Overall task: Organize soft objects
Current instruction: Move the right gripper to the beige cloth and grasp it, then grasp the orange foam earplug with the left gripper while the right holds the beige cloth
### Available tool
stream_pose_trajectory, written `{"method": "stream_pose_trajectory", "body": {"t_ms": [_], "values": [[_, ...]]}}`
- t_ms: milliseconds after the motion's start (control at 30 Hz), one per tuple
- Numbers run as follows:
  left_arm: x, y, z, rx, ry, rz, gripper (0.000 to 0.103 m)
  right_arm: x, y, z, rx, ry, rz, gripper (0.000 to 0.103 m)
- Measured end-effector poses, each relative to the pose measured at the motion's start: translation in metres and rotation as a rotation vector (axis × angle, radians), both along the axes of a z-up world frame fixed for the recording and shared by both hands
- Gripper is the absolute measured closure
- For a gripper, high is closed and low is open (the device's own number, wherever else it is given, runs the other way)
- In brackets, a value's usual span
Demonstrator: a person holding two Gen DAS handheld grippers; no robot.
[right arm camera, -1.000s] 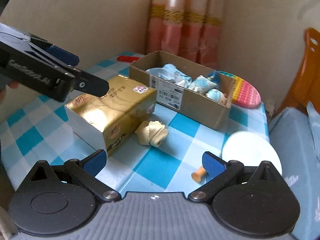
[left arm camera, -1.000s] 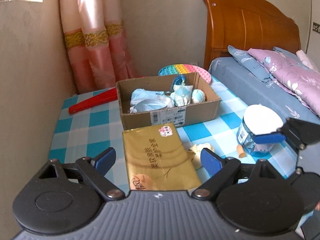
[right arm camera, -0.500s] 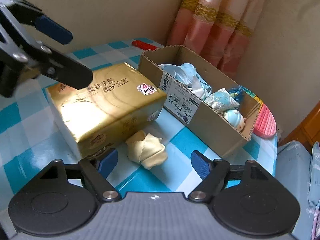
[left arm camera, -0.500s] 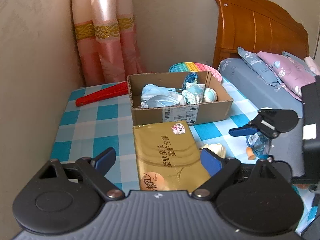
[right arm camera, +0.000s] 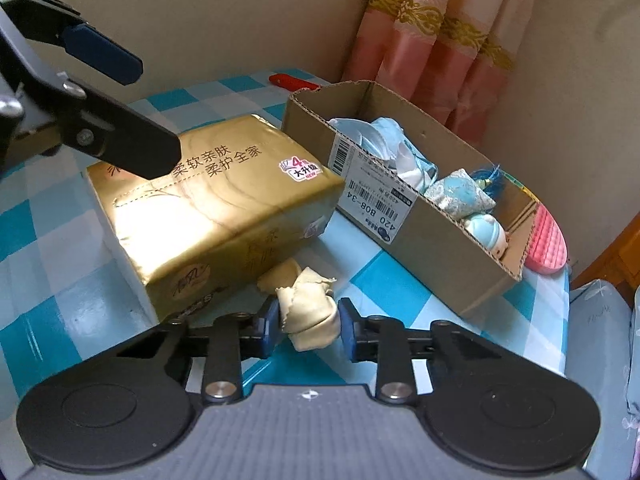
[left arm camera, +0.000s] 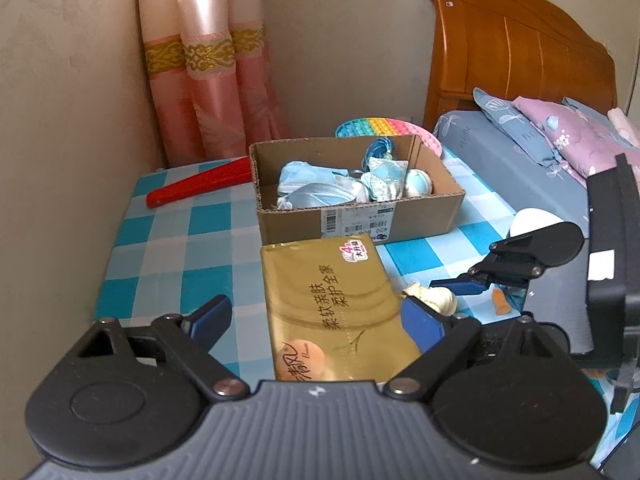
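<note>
The right gripper [right arm camera: 307,326] is down at the blue-checked table [right arm camera: 48,296], its two blue pads set on either side of a cream cloth bundle [right arm camera: 308,312]; the left pad touches the fabric, while the right pad sits just beside it, so the jaws look nearly closed on it, though I cannot tell whether the grip is firm. The bundle lies on the table right against the near corner of a gold tissue pack [right arm camera: 216,208]. Behind the pack stands an open cardboard box [right arm camera: 436,236], holding pale blue soft things [right arm camera: 456,196]. The left gripper [left arm camera: 316,318] hangs above the gold tissue pack with its jaws spread wide and holding nothing. A red flat object [left arm camera: 200,188] lies on the table left of the box, a rainbow bubble mat [left arm camera: 384,128] sits behind it, and pink curtains [left arm camera: 212,80] hang in the corner.
</note>
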State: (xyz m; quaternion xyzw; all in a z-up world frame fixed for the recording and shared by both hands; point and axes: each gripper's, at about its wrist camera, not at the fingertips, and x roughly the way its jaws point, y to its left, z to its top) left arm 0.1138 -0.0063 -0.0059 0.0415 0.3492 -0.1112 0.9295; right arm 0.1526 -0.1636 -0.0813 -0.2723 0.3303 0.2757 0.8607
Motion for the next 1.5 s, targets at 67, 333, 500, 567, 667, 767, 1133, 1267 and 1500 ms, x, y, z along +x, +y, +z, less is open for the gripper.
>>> {"method": "stream_pose_trajectory", "body": {"t_ms": [67,333,500,567,667,767,1133,1267,1500], "values": [[0.000,-0.003,-0.001,0.008,0.001,-0.015,0.011,-0.001,-0.002,0.000,0.007,0.004,-0.006,0.070],[-0.004,-0.022,0.003,0.077,-0.008,-0.134,0.011,-0.027,-0.016,0.007,0.044,0.006,-0.039,0.070],[-0.012,-0.044,0.001,0.117,0.006,-0.286,0.011,-0.050,-0.031,0.011,0.078,0.035,-0.053,0.070],[-0.013,-0.053,-0.002,0.131,0.015,-0.327,0.012,-0.059,-0.038,0.010,0.099,0.057,-0.066,0.070],[-0.012,-0.066,-0.006,0.132,0.024,-0.386,0.012,-0.071,-0.048,0.008,0.121,0.083,-0.097,0.070],[-0.008,-0.077,-0.006,0.109,0.027,-0.421,0.013,-0.081,-0.056,0.006,0.125,0.089,-0.134,0.070],[0.017,-0.130,-0.034,0.112,0.104,-0.534,0.039,-0.095,-0.078,0.003,0.157,0.094,-0.219,0.070],[0.025,-0.141,-0.044,0.099,0.130,-0.539,0.044,-0.097,-0.083,0.001,0.168,0.098,-0.229,0.070],[0.033,-0.153,-0.056,0.100,0.153,-0.511,0.060,-0.096,-0.085,-0.003,0.173,0.094,-0.239,0.067]]}}
